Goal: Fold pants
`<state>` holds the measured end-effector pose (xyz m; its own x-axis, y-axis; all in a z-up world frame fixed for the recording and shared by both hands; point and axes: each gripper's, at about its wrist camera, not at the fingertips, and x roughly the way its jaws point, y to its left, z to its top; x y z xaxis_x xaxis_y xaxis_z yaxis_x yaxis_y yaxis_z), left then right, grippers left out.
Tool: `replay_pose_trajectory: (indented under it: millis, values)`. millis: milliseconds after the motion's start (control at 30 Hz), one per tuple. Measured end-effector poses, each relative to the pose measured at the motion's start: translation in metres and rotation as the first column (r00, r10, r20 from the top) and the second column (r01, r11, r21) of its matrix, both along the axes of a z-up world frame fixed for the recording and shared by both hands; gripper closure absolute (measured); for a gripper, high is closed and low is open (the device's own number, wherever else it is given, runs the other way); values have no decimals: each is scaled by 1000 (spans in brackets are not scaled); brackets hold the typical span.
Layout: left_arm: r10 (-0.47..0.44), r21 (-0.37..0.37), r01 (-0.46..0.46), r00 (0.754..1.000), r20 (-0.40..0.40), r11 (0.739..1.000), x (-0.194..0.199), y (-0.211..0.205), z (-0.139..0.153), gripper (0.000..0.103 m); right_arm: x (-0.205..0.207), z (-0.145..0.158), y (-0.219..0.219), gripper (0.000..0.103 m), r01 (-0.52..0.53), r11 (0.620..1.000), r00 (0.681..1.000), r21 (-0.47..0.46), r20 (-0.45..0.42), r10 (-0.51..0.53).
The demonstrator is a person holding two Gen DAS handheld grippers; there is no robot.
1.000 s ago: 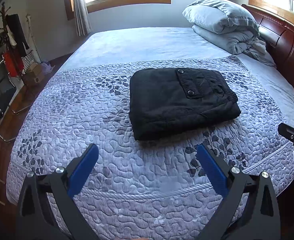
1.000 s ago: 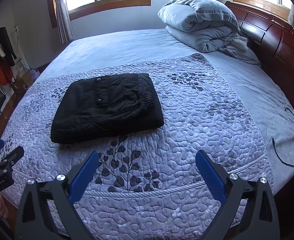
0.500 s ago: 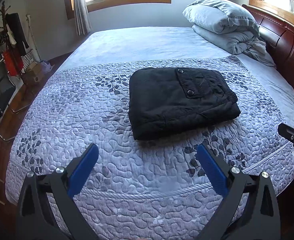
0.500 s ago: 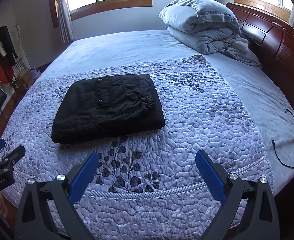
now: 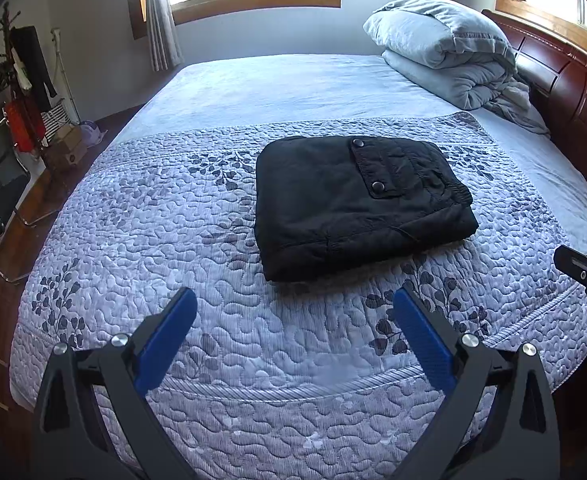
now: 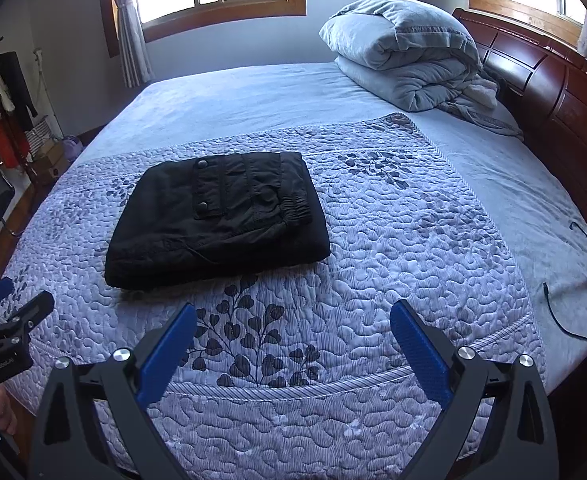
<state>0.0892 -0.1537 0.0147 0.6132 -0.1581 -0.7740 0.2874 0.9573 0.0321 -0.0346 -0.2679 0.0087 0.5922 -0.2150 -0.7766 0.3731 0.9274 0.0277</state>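
Black pants point(image 5: 357, 204) point(image 6: 217, 220) lie folded into a compact rectangle on the quilted bedspread, with a snap pocket flap and the elastic waistband on top. My left gripper point(image 5: 293, 312) hovers open over the quilt, nearer than the pants and apart from them. My right gripper point(image 6: 293, 320) is open too, near the bed's front edge, to the right of the pants. Nothing is between either pair of blue fingers. Each gripper shows at the edge of the other's view: the right one point(image 5: 585, 272) and the left one point(image 6: 9, 328).
A folded grey duvet point(image 5: 445, 52) point(image 6: 405, 60) is piled at the far right by the dark wooden headboard point(image 6: 553, 80). A black cable point(image 6: 573, 304) lies on the right side of the bed. A chair and coat rack point(image 5: 17, 92) stand on the left floor.
Both cameras drifted slightly; the pants stay folded in the same place and both grippers remain open.
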Motion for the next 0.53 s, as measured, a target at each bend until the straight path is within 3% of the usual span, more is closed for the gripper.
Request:
replay_pose_trajectory:
  millis: [533]
  values:
    - [-16, -24, 17, 1000, 6, 1000, 1, -2, 4, 5, 0, 3, -2, 5, 1, 1000, 1000, -9, 10, -1]
